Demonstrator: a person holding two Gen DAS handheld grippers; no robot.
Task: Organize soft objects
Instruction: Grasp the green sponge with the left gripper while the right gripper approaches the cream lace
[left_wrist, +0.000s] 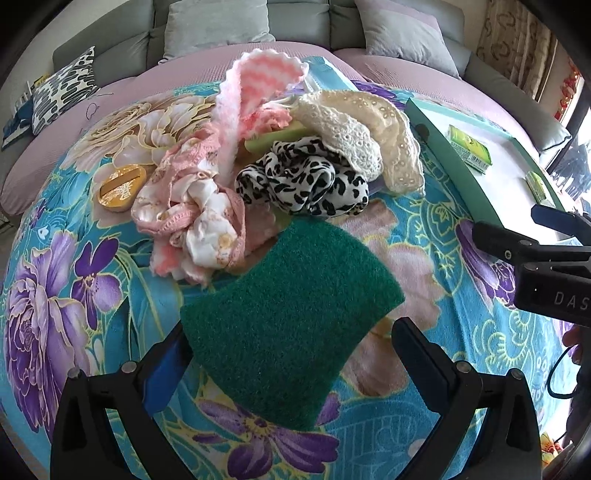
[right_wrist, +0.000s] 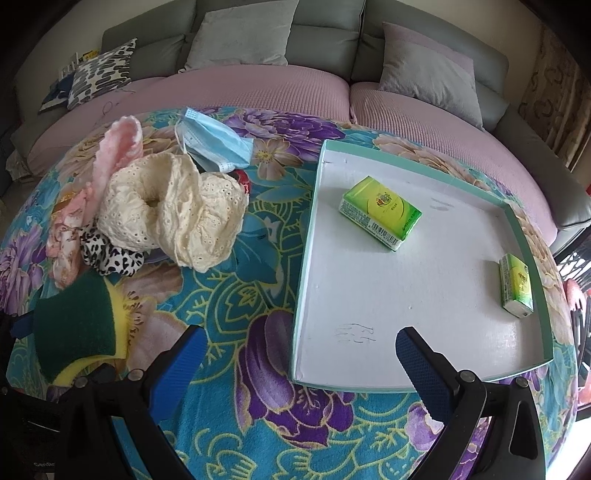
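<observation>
Left to right on the floral blanket (right_wrist: 258, 369): a green-and-yellow scouring sponge (left_wrist: 291, 325) lay between the spread, released fingers of the left gripper (left_wrist: 291, 354), apparently touching its left pad; beyond it sat a heap comprising a pink lace scrunchie (left_wrist: 199, 214), a pink-and-white knitted cloth (left_wrist: 255, 88), a leopard-print scrunchie (left_wrist: 306, 181) and a cream eyelet scrunchie (right_wrist: 173, 210), with a blue face mask (right_wrist: 214, 144) just behind. Rightward stood a shallow white tray (right_wrist: 406, 295) with teal rim, holding two green tissue packs (right_wrist: 380, 212), well apart. The right gripper (right_wrist: 301, 350) hovered over the tray's near-left corner, jaws wide and empty.
</observation>
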